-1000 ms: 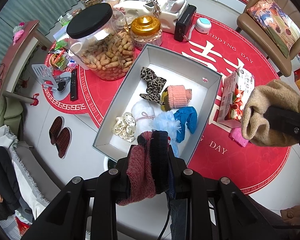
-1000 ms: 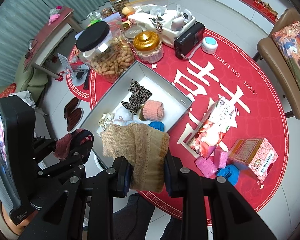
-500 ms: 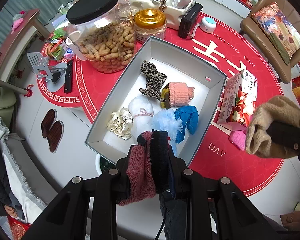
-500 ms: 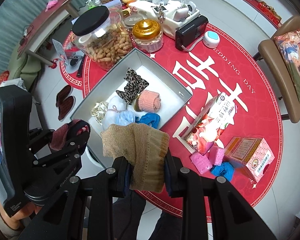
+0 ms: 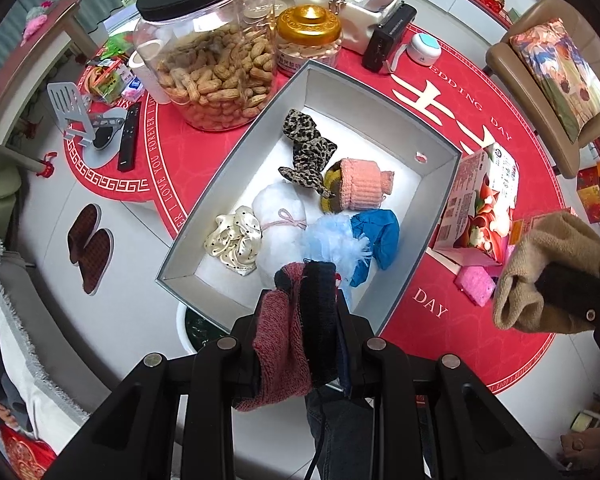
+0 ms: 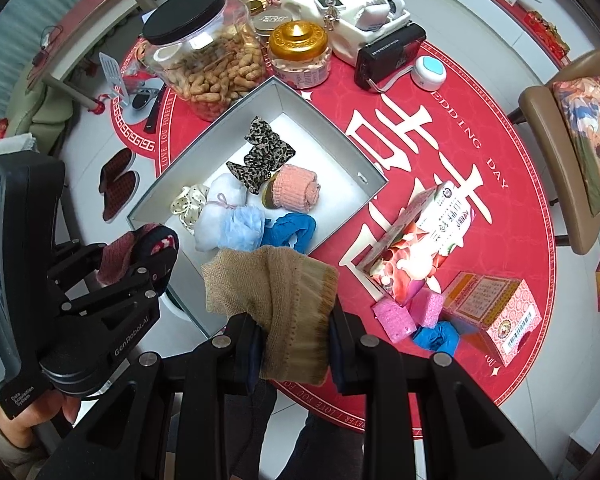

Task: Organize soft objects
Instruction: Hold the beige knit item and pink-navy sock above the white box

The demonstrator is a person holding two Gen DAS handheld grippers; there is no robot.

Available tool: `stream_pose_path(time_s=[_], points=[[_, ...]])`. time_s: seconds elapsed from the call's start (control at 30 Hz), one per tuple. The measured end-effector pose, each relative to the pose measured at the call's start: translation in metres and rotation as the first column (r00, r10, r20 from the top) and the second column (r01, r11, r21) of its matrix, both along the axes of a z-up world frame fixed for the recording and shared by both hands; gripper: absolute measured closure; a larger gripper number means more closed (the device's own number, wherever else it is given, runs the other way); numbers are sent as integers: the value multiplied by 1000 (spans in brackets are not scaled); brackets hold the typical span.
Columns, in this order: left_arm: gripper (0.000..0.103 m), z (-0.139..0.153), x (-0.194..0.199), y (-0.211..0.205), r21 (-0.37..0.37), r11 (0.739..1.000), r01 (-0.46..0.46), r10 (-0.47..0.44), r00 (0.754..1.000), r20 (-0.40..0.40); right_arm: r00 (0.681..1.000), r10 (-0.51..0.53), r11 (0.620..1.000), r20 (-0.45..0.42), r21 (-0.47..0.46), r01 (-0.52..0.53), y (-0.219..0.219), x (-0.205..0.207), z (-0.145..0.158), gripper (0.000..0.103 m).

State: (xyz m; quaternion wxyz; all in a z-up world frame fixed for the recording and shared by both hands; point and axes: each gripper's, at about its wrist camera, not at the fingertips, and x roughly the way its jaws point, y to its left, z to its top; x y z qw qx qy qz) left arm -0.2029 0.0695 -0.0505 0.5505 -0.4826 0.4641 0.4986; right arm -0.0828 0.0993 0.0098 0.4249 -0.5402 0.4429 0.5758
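Left wrist view shows our left gripper (image 5: 306, 320) clenched on a red-and-black knit (image 5: 296, 332), hanging above the near edge of the grey box (image 5: 440, 152). Our right gripper (image 6: 294, 334) grips a tan knit (image 6: 276, 292) over that same near side. We judge two risks: both loads dropping at one spot could tangle or pile on the blue pieces (image 5: 376, 232) and spill over the low wall; and a knit may snag on a pad and drag out when we let go. The box sits on a round table under a red cloth (image 6: 440, 128), crowded with a peanut jar (image 5: 208, 52) and cartons. A brown chair (image 6: 548, 132), slippers (image 5: 90, 248) and pale floor tiles surround it.
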Motion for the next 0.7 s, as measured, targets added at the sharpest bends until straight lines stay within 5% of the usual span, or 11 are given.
stream_pose_path(time_s=[0.7], points=[[75,-22,-27,19,-17,997,-79,79,997,-15,1000,25,1000,15,-8,-25,36,-17,-22,74]])
